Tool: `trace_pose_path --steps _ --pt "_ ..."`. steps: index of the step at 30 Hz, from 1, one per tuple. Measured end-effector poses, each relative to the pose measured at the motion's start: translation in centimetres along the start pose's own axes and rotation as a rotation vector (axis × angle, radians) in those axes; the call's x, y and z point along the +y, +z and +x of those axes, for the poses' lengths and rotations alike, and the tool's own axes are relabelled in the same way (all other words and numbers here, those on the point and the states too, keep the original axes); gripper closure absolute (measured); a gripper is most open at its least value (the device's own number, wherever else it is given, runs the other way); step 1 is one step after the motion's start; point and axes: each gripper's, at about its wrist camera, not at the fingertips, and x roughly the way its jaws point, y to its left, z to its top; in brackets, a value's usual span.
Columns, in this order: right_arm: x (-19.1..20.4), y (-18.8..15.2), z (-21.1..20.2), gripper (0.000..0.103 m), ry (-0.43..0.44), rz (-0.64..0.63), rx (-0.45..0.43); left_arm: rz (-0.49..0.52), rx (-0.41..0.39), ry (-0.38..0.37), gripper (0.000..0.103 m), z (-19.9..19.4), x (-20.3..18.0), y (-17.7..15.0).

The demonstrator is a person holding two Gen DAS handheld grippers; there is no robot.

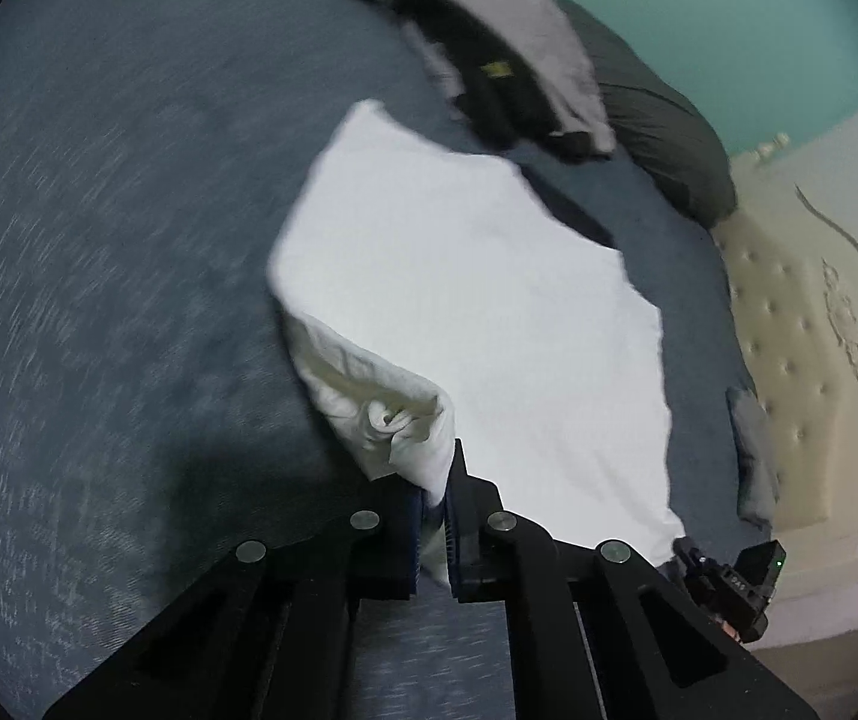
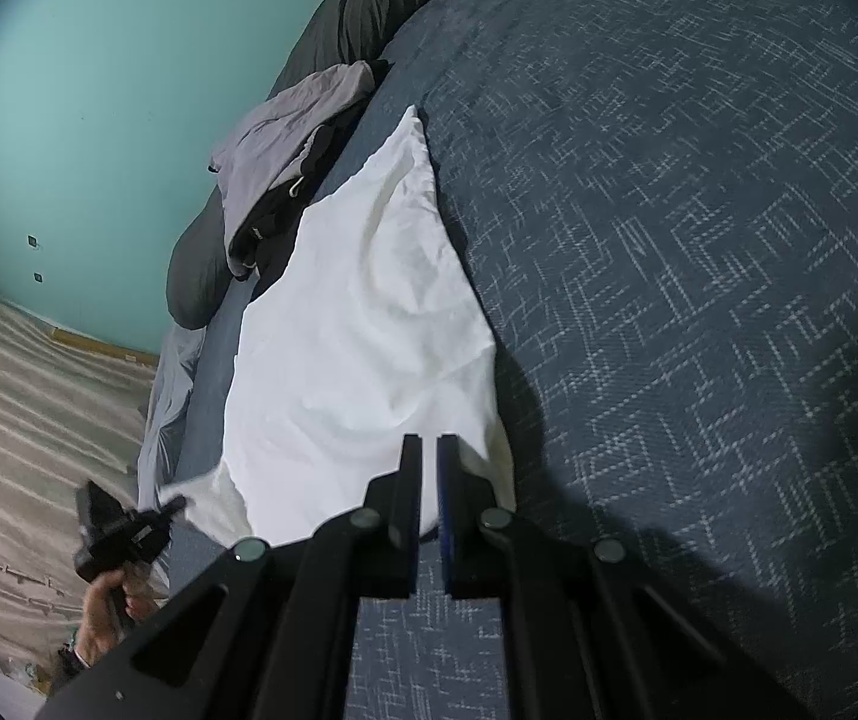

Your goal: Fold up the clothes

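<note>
I am working two claws over a bed (image 2: pixel 699 192) covered in dark blue-grey cloth with a woven pattern of short pale dashes. The thing I am folding is a white garment (image 1: pixel 477 300), soft and thin like cotton, lying in the middle of the bed in a long, uneven shape with wrinkled edges. My left claw (image 1: pixel 432 510) is pinched shut on one corner of it, and that corner is bunched into a crumpled wad lifted off the bed, with the cloth curling over itself beside the black fingers (image 1: pixel 471 516). My right claw (image 2: pixel 429 480) is also closed, its jaws nearly meeting; it sits at the near edge of the garment, and I judge it is holding that edge, though the cloth between the pads is hard to make out. In the right view I can see the other claw at the far left, held by a hand (image 2: pixel 108 606), gripping a white corner. I judge the fold to be early: the garment is only partly laid over, still rumpled, with no neat rectangle yet. Beyond it, a grey and black garment (image 1: pixel 501 54) lies in a loose heap, apparently unfolded, resting near a dark grey pillow (image 1: pixel 663 138). A cream padded headboard (image 1: pixel 801 348) with button tufts stands beside the bed, under a flat teal wall (image 2: pixel 99 90).
</note>
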Motion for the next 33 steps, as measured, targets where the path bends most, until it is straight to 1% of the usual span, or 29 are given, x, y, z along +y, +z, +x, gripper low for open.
trace_pose_path --steps 1,5,7,9,13,16,18,20,22,25,27,28,30,31,32,33 --pt "0.0 0.0 0.0 0.099 0.001 -0.001 0.001 0.021 -0.001 -0.005 0.097 0.2 -1.2 0.4" --pt "0.1 0.0 -0.1 0.099 0.016 -0.001 0.002 0.130 -0.003 -0.036 0.097 1.3 -7.7 2.4" --pt "-0.1 0.0 -0.1 0.099 0.025 0.005 0.003 0.205 0.001 -0.062 0.097 2.3 -12.2 3.1" --pt "-0.3 0.1 -0.2 0.099 0.036 0.015 0.001 0.290 0.015 -0.089 0.097 3.5 -16.9 3.0" --pt "-0.6 0.3 -0.8 0.099 0.050 0.030 -0.015 0.431 0.089 -0.147 0.097 7.3 -24.9 0.8" --pt "-0.9 0.4 -1.3 0.099 0.059 0.041 -0.028 0.532 0.204 -0.167 0.097 12.2 -29.5 -3.3" --pt "-1.3 0.6 -1.8 0.099 0.065 0.056 -0.039 0.580 0.267 -0.147 0.097 15.4 -30.7 -5.9" --pt "-1.8 0.8 -2.2 0.099 0.070 0.072 -0.050 0.591 0.337 -0.119 0.097 18.2 -30.6 -8.0" --pt "-2.1 0.9 -2.3 0.099 0.073 0.082 -0.052 0.606 0.376 -0.095 0.097 19.9 -30.2 -9.6" --pt "-2.3 1.0 -2.1 0.099 0.081 0.087 -0.047 0.607 0.382 -0.082 0.096 20.3 -29.8 -10.0" --pt "-2.0 1.1 -1.9 0.099 0.090 0.080 -0.044 0.596 0.365 -0.090 0.095 19.4 -29.3 -9.2" --pt "-1.9 1.1 -1.9 0.099 0.092 0.075 -0.045 0.591 0.353 -0.093 0.093 18.9 -29.1 -8.8" --pt "-1.5 1.2 -1.9 0.099 0.105 0.065 -0.056 0.577 0.325 -0.086 0.082 17.7 -28.0 -7.8" --pt "-1.3 1.3 -2.0 0.096 0.105 0.055 -0.064 0.569 0.311 -0.077 0.074 17.1 -27.3 -7.3" --pt "-1.1 1.5 -2.1 0.092 0.105 0.046 -0.073 0.560 0.302 -0.065 0.071 16.6 -26.5 -6.9" --pt "-0.8 1.6 -2.2 0.076 0.105 0.037 -0.081 0.551 0.295 -0.052 0.071 16.1 -25.5 -6.6"
